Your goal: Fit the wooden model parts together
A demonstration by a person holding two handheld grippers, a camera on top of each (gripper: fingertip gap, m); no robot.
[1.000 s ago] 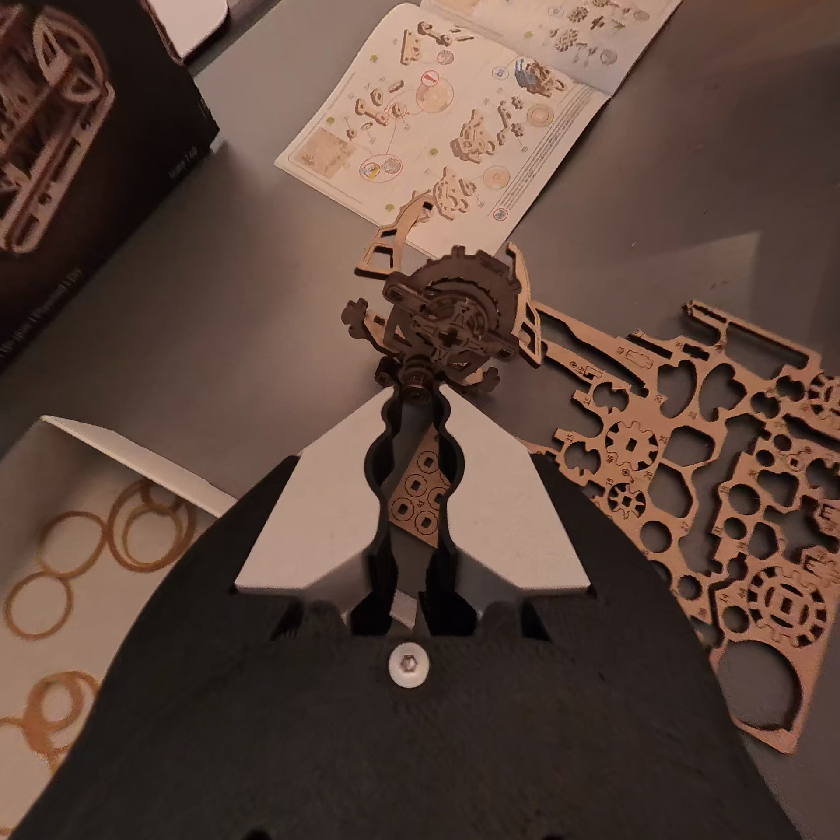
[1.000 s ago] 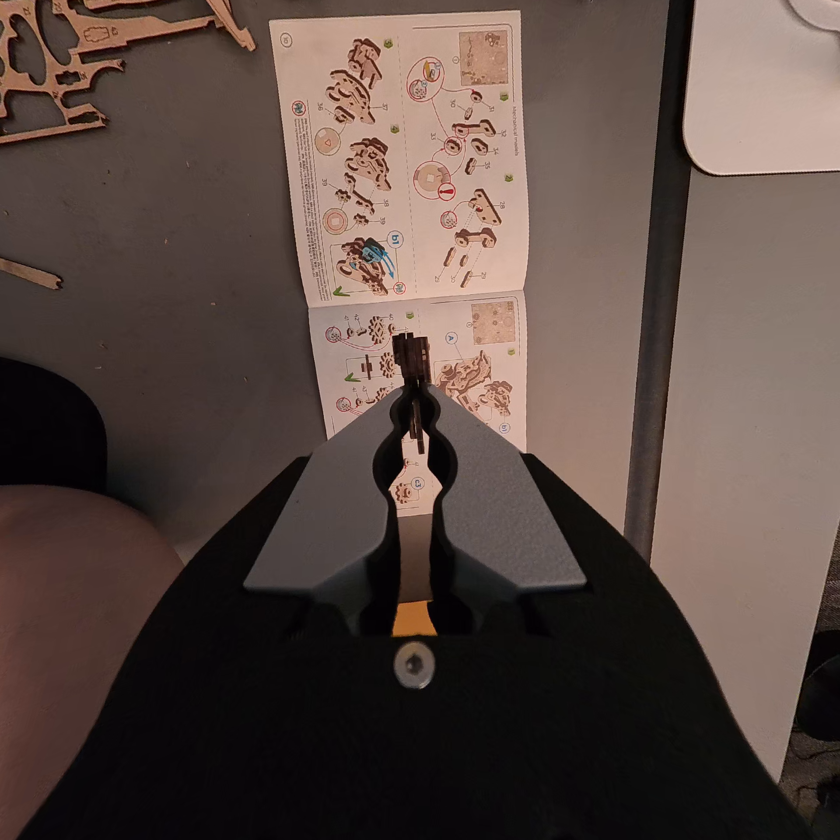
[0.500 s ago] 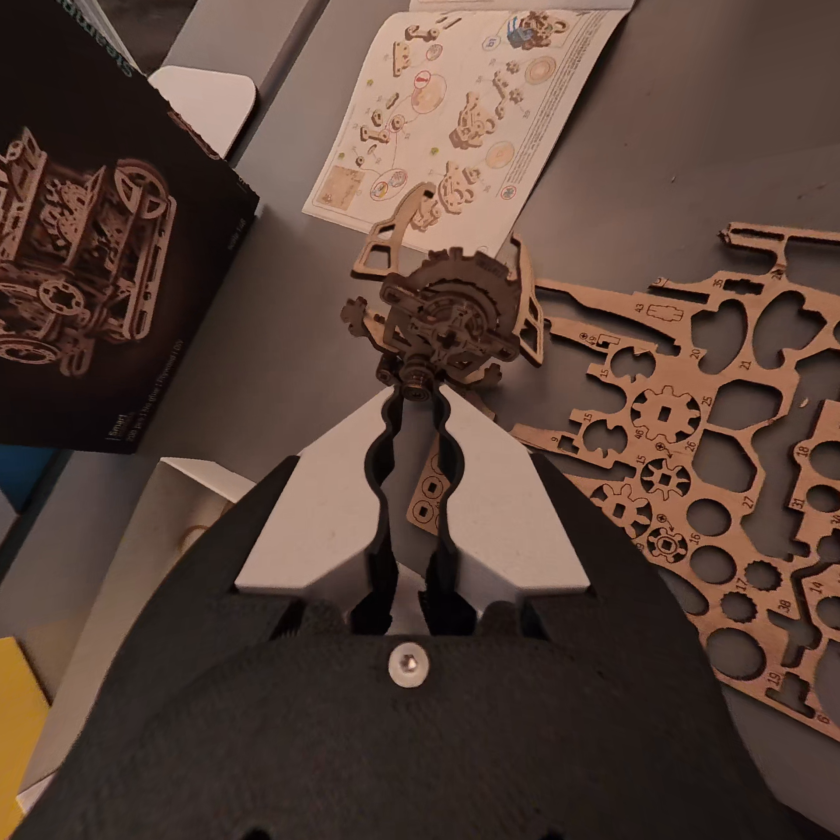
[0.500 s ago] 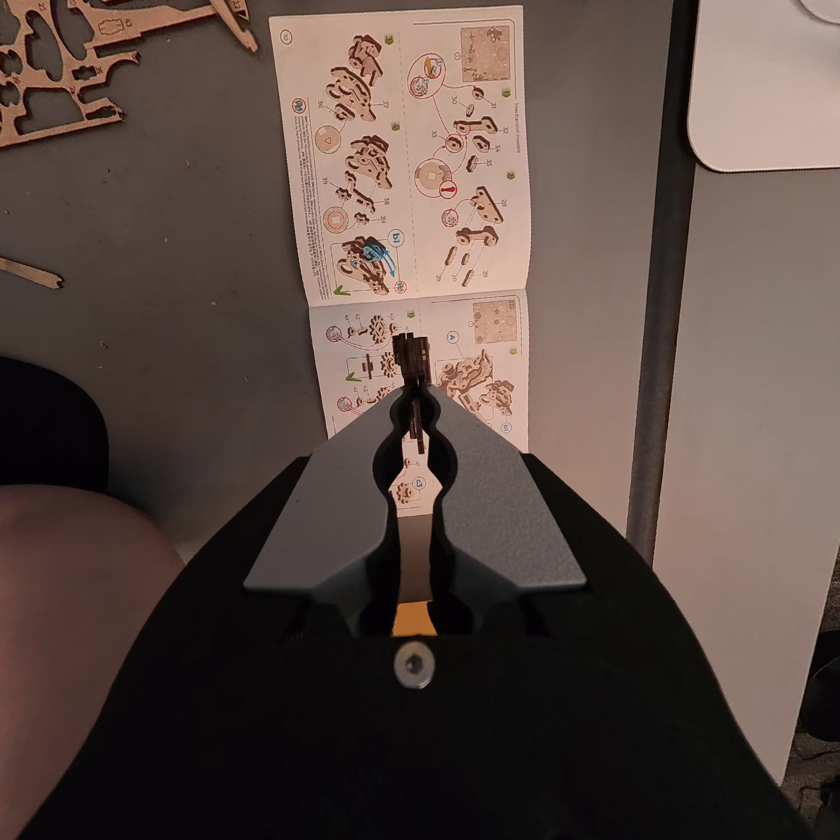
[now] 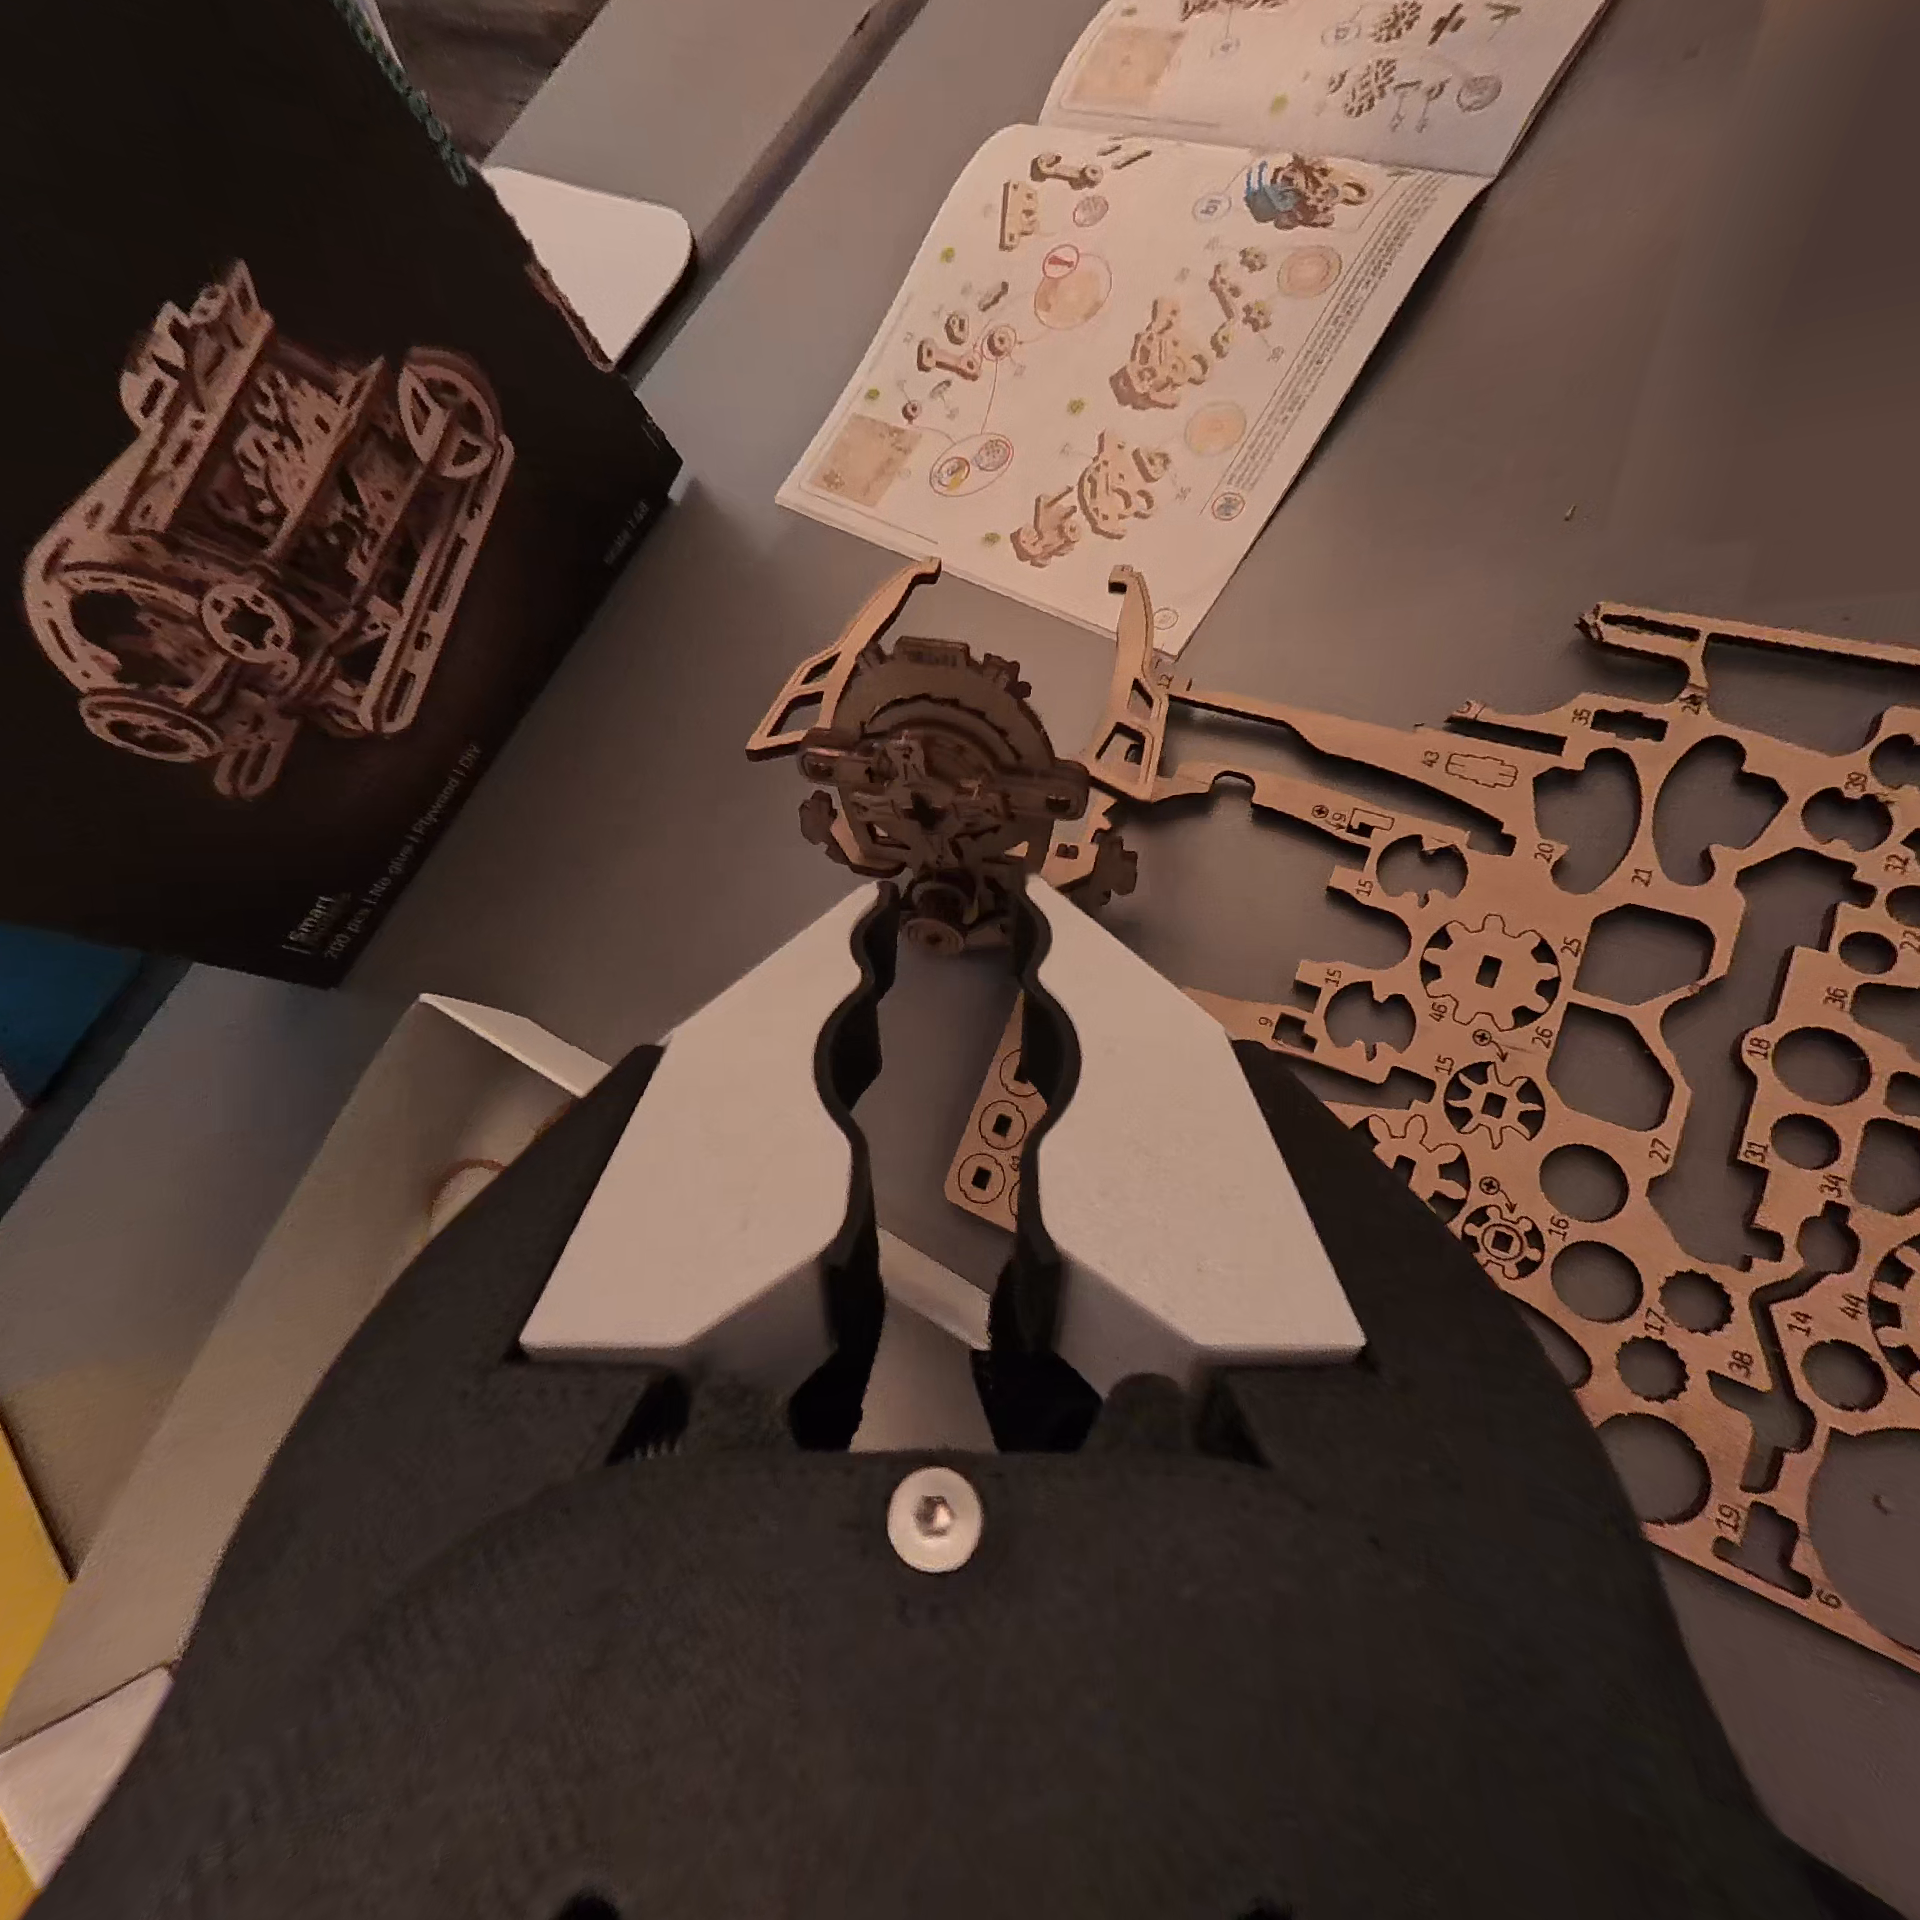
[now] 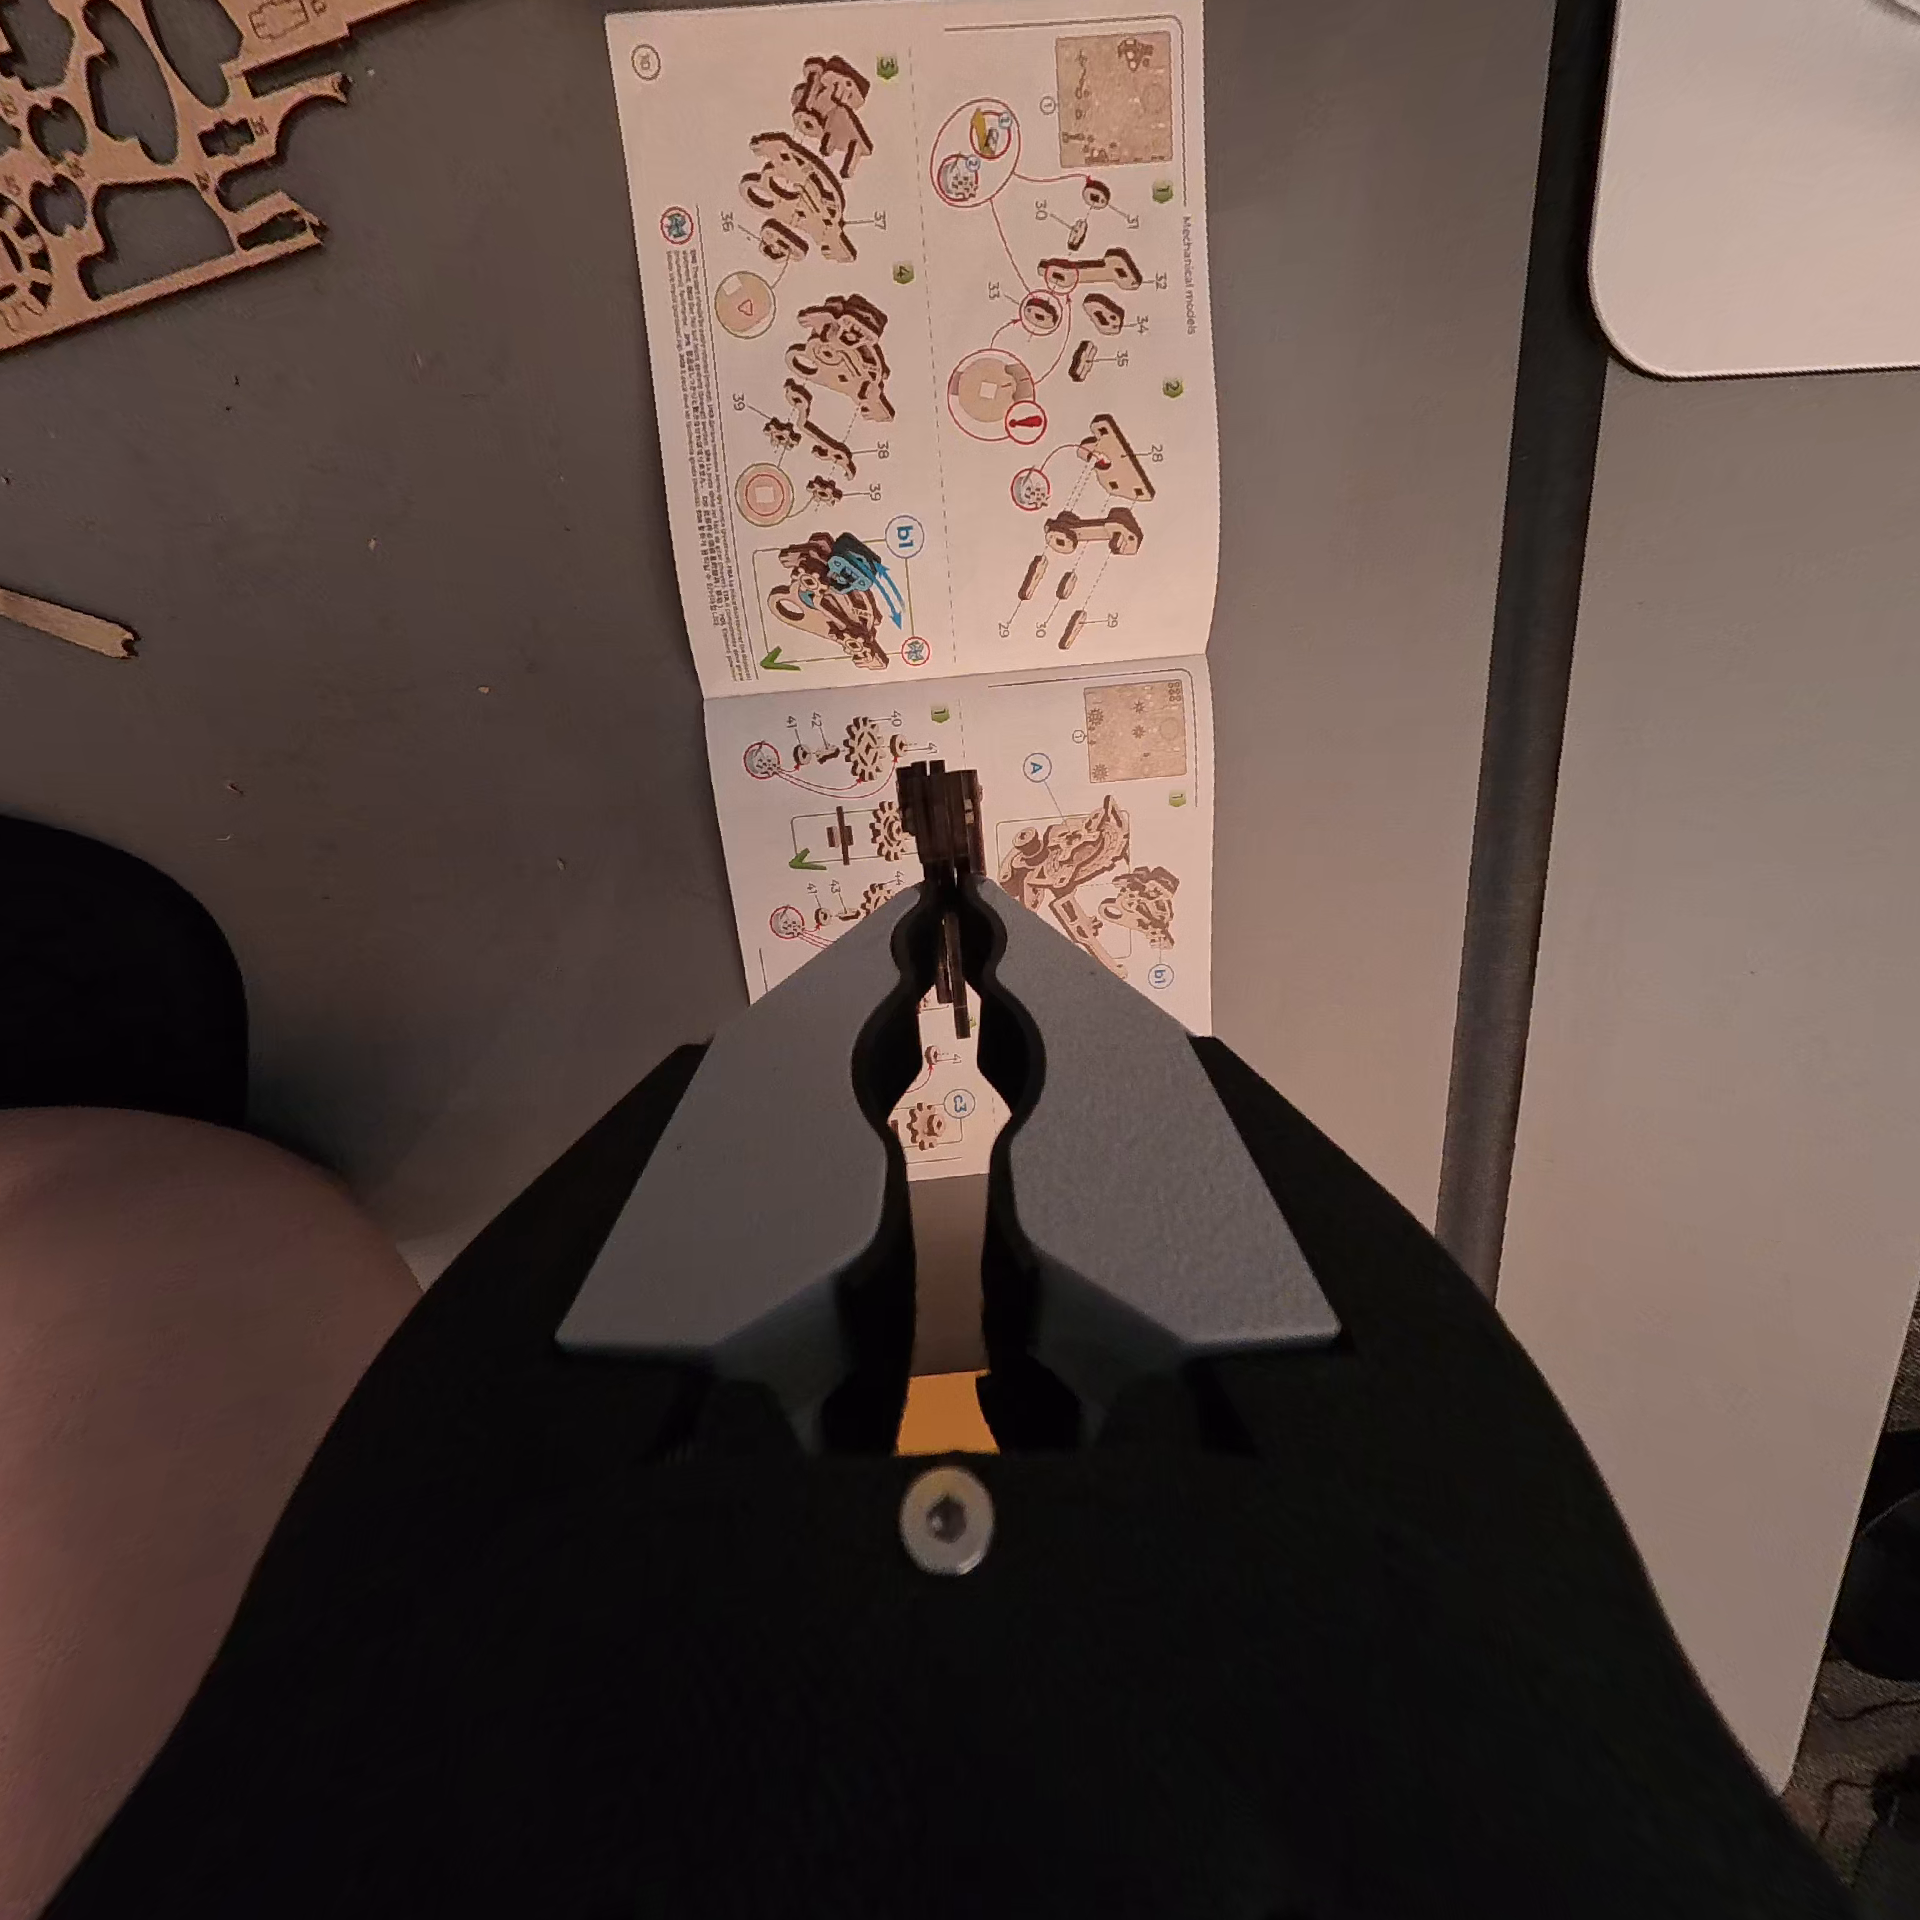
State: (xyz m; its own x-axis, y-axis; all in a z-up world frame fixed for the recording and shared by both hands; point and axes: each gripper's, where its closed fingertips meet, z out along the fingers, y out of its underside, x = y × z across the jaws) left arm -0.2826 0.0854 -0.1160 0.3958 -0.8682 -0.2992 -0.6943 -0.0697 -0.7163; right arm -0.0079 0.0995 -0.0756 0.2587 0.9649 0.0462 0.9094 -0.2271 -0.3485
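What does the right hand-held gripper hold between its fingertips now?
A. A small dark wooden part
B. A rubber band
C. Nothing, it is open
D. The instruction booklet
A: in the right wrist view the right hand-held gripper is closed on a small dark wooden part, which sticks out past the fingertips above the booklet lying on the table.

Punched wooden sheet runs off the right edge. Instruction booklet cut at top. Dark kit box cropped upper left. Small wooden piece — its lower portion hidden between the jaws.
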